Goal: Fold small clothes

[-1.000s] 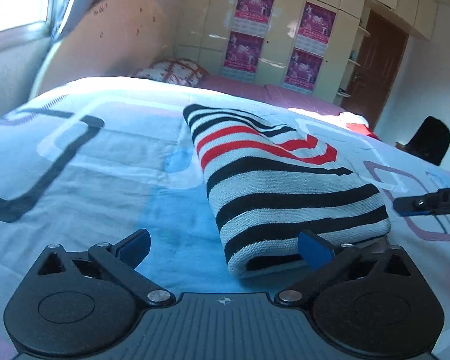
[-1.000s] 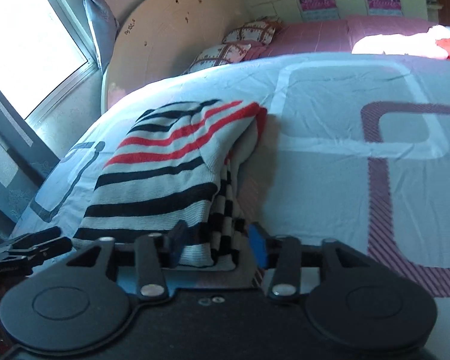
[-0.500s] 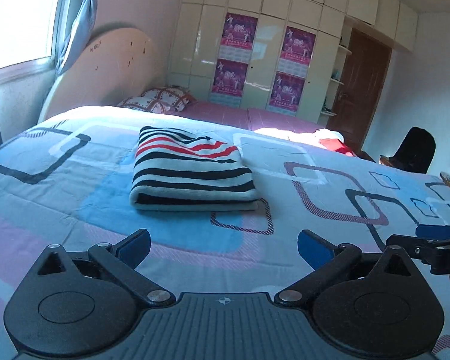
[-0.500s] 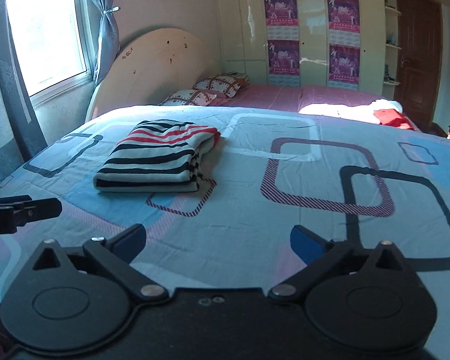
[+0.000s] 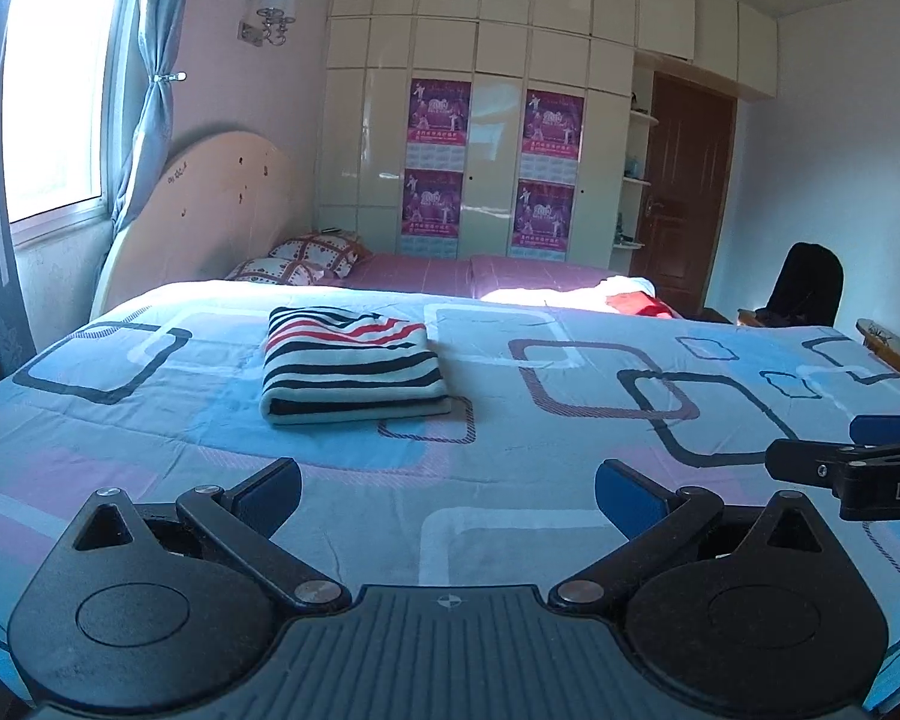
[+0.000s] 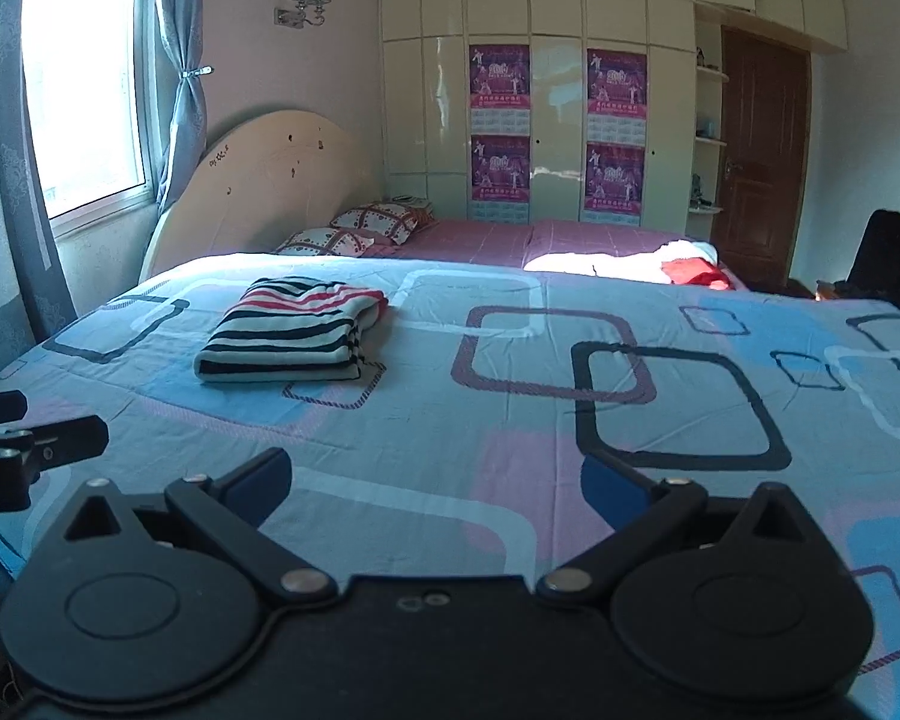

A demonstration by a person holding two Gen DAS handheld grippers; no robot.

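1. Left wrist view: bedding (image 5: 510, 516) patterned with rounded squares is spread across the frame. One folded striped garment (image 5: 351, 363) is seen on it, well beyond the left gripper (image 5: 447, 495), whose jaws are held apart and empty. Four purple posters (image 5: 438, 114) are counted on the wardrobe (image 5: 498, 48); "DA" is read on the right gripper (image 5: 834, 456) nearby.
2. Right wrist view: two pillows (image 6: 384, 219) are seen behind the garment (image 6: 288, 339). The right gripper's (image 6: 435, 480) jaws are spread wide, nothing between them.

My two wrist views looked slightly downward across the bed (image 5: 510, 516) toward the wardrobe (image 6: 558, 120), side by side. Both shared the folded striped garment (image 5: 351, 366), well ahead.
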